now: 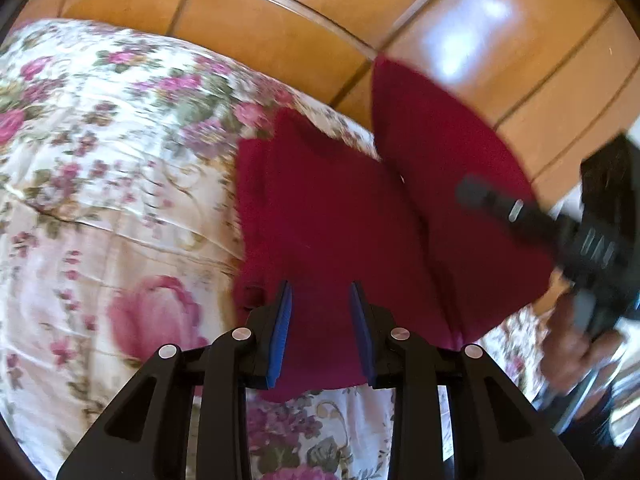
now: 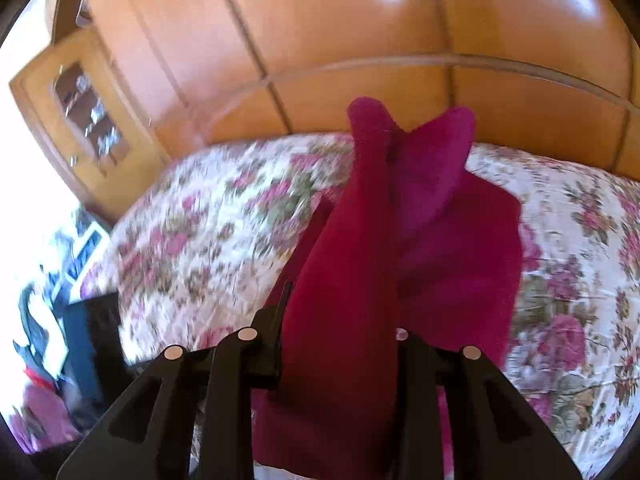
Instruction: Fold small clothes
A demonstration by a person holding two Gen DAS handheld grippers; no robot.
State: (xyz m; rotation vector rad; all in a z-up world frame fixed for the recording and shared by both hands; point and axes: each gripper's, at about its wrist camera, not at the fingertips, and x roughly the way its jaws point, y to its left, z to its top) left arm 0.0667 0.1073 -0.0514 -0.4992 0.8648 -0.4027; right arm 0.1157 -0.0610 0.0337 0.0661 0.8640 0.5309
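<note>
A dark red garment lies on the floral bedspread. My left gripper has its blue pads on either side of the garment's near edge, and red cloth fills the gap between them. Off to the right, a hand holds my right gripper, which lifts a flap of the cloth against the wood. In the right wrist view the right gripper is shut on a thick fold of the garment. That fold stands up out of the grip and hides the right finger.
Glossy wooden panels rise behind the bed. A wooden cabinet with a glass door stands at the left. Blurred clutter and a dark box sit beside the bed at lower left. The bedspread spreads wide to the left of the garment.
</note>
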